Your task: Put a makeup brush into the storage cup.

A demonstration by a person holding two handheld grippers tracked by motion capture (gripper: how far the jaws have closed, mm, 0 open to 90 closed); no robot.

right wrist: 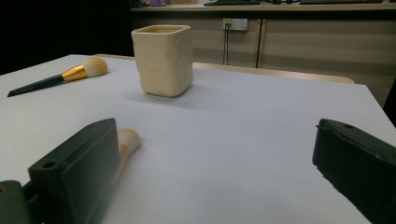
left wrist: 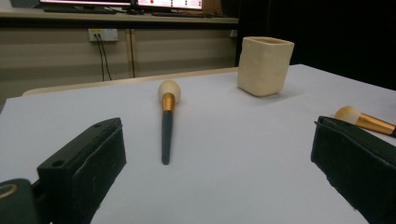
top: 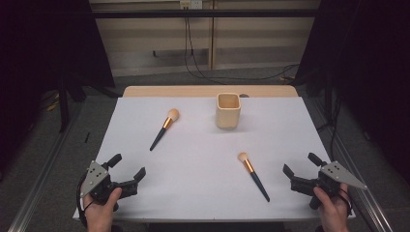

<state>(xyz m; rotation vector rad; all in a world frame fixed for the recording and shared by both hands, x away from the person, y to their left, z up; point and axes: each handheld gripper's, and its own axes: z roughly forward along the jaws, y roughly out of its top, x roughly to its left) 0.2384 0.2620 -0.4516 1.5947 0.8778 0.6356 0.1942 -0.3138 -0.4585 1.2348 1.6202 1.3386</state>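
Note:
Two makeup brushes with dark handles, gold ferrules and cream heads lie on the white table top [top: 203, 159]. The left brush [top: 164, 128] [left wrist: 166, 122] [right wrist: 56, 77] lies left of centre; the right brush [top: 253, 169] [left wrist: 366, 120] [right wrist: 125, 145] lies right of centre. A cream square cup [top: 227, 110] [left wrist: 264, 65] [right wrist: 163, 59] stands upright at the back. My left gripper [top: 129, 166] [left wrist: 215, 172] rests open at the front left corner, facing the left brush. At the front right, my right gripper [top: 301, 162] [right wrist: 215, 172] stands open beside the right brush. Both hold nothing.
The table's wooden far edge [top: 208, 91] shows behind the white top. Beyond it are a grey floor with black cables [top: 203, 72] and a wall with a socket [left wrist: 102, 34]. Metal rails [top: 38, 183] run along both sides of the table.

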